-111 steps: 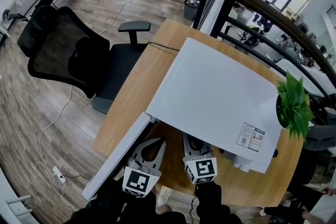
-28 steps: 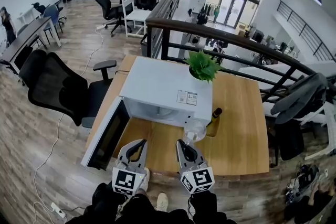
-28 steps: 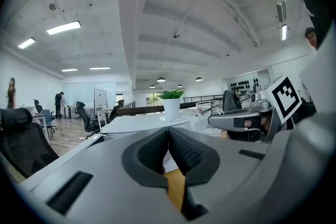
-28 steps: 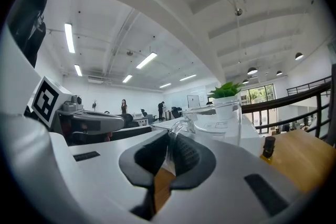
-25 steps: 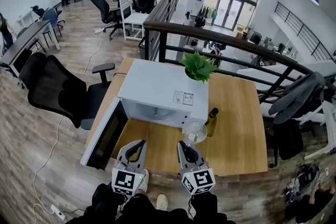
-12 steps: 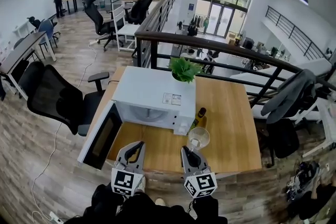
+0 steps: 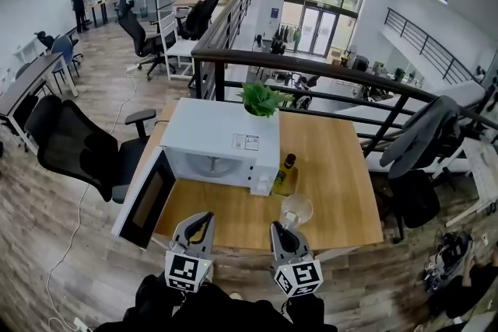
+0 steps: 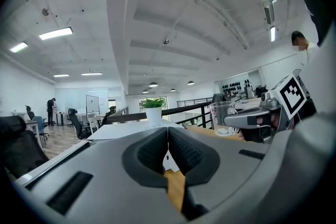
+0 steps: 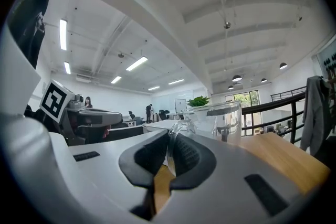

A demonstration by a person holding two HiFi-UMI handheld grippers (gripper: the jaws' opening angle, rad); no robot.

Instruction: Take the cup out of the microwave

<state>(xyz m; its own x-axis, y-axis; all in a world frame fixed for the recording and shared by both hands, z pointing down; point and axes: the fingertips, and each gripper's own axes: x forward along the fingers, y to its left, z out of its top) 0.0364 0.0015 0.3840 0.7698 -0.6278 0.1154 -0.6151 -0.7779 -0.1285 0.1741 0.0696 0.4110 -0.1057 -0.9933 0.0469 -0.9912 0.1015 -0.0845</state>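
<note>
Cup (image 7: 296,208) handle pinched in R gripper (image 9: 169,157) per its view; L gripper (image 8: 167,152) clenched, empty; head view: microwave door (image 7: 144,202) open.

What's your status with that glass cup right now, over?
Right gripper shut on cup handle, cup outside microwave. Left gripper shut, empty. Door open, bottle close by.
</note>
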